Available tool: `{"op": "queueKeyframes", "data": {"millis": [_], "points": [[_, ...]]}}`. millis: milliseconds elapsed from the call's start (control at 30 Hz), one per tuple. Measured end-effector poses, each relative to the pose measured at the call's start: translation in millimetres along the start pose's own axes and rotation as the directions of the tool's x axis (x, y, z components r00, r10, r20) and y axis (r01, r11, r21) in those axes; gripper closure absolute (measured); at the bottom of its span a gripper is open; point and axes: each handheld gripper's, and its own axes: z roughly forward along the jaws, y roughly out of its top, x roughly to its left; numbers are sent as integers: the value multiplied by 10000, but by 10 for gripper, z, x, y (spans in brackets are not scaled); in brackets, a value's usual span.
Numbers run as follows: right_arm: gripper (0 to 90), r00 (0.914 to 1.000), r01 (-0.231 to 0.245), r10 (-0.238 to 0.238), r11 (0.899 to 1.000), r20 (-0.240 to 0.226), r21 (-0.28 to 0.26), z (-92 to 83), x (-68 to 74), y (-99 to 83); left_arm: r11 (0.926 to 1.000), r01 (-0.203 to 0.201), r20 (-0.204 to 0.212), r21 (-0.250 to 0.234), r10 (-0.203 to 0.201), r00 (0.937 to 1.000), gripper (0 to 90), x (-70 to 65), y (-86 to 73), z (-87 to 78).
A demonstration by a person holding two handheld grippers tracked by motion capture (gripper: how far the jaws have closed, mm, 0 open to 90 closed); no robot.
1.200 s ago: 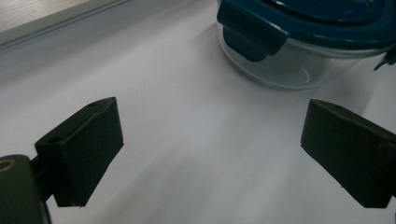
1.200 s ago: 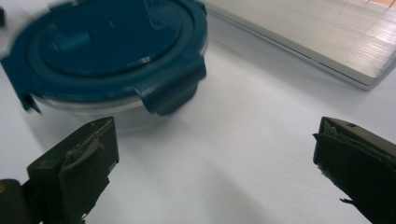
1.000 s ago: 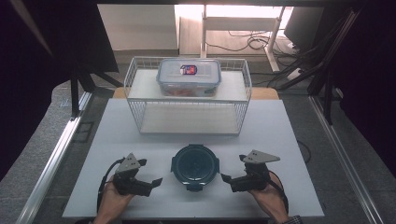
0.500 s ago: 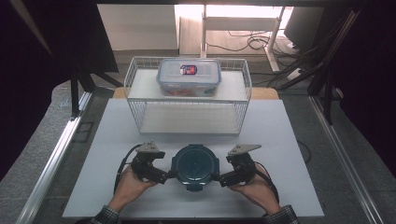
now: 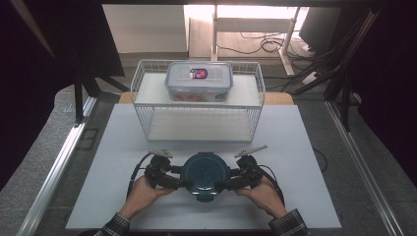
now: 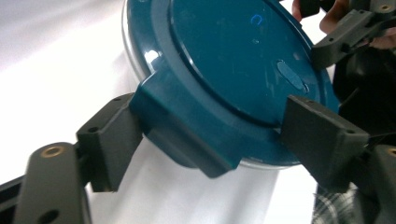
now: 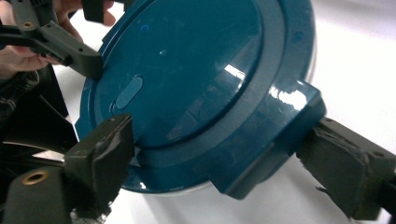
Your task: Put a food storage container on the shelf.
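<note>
The round container with the teal lid (image 5: 206,172) sat on the white counter (image 5: 123,147), just in front of the wire rack (image 5: 147,123), which carried a clear box (image 5: 198,81) on its top shelf. The left gripper (image 5: 179,183) and the right gripper (image 5: 220,186) had come in from either side of the lid.

In the left gripper view one finger (image 6: 112,140) met a lid latch tab (image 6: 182,135) and the other lay against the rim. In the right gripper view one finger (image 7: 345,172) stood at a tab (image 7: 275,140) and the other at the rim. Both sets of fingers had just been closing, part open, with the lid edge between them; whether the pads pressed yet I could not tell.

To do it well, each pair should probably centre on its tab and squeeze evenly, so the container does not skid across the counter.
</note>
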Motion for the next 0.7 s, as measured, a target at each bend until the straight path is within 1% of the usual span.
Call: {"op": "queueKeyframes", "data": {"millis": [33,67,100,133,233,267,300,333,367,400,433,467,500,533,567,600,700], "points": [[175,9999,-66,66,10000,-84,-12,-14,-19,-1,9998,196,60,-14,-196,9998,223,6,-12,-6],[198,9997,-179,179,9998,-193,-13,-30,-37,-5,9995,304,69,-51,-303,9995,228,5,-23,-10],[198,9997,-179,179,9998,-193,-13,-30,-37,-5,9995,304,69,-51,-303,9995,228,5,-23,-10],[245,9985,-346,342,9993,-418,-101,-57,-79,-19,9988,472,167,-97,-470,9988,228,18,-38,-11],[299,9953,-701,693,9975,-674,-91,-87,-130,-41,9958,917,618,-62,-912,9939,225,79,-56,4],[312,9934,-848,836,9963,-781,-118,-92,-148,-47,9946,1040,822,-65,-1032,9913,226,95,-63,10],[312,9934,-848,836,9963,-781,-118,-92,-148,-47,9946,1040,822,-65,-1032,9913,238,95,-63,10],[331,9903,-1060,1042,9943,-916,-142,-100,-172,-53,9941,1087,792,-64,-1078,9910,243,93,-64,10],[331,9903,-1060,1042,9943,-916,-142,-100,-172,-53,9941,1087,792,-64,-1078,9910,251,93,-64,10],[362,9881,-1215,1191,9924,-971,-195,-113,-181,-59,9938,1109,802,-87,-1098,9907,268,94,-65,-11],[362,9881,-1215,1191,9924,-971,-195,-113,-181,-59,9938,1109,802,-87,-1098,9907,295,94,-65,-11],[402,9868,-1272,1234,9914,-1044,-305,-142,-186,-77,9922,1221,1003,-244,-1191,9878,328,111,-90,-54],[402,9868,-1272,1234,9914,-1044,-305,-142,-186,-77,9922,1221,1003,-244,-1191,9878,361,111,-90,-54],[437,9842,-1369,1308,9896,-1191,-447,-170,-191,-105,9904,1302,1143,-457,-1243,9856,390,106,-118,-85],[437,9842,-1369,1308,9896,-1191,-447,-170,-191,-105,9904,1302,1143,-457,-1243,9856,407,106,-118,-85],[455,9827,-1431,1350,9881,-1269,-566,-193,-180,-141,9906,1230,1108,-597,-1159,9871,420,73,-132,-108],[484,9830,-1440,1347,9872,-1250,-683,-232,-141,-183,9897,1181,1072,-803,-1093,9882,462,27,-163,-141]]}}
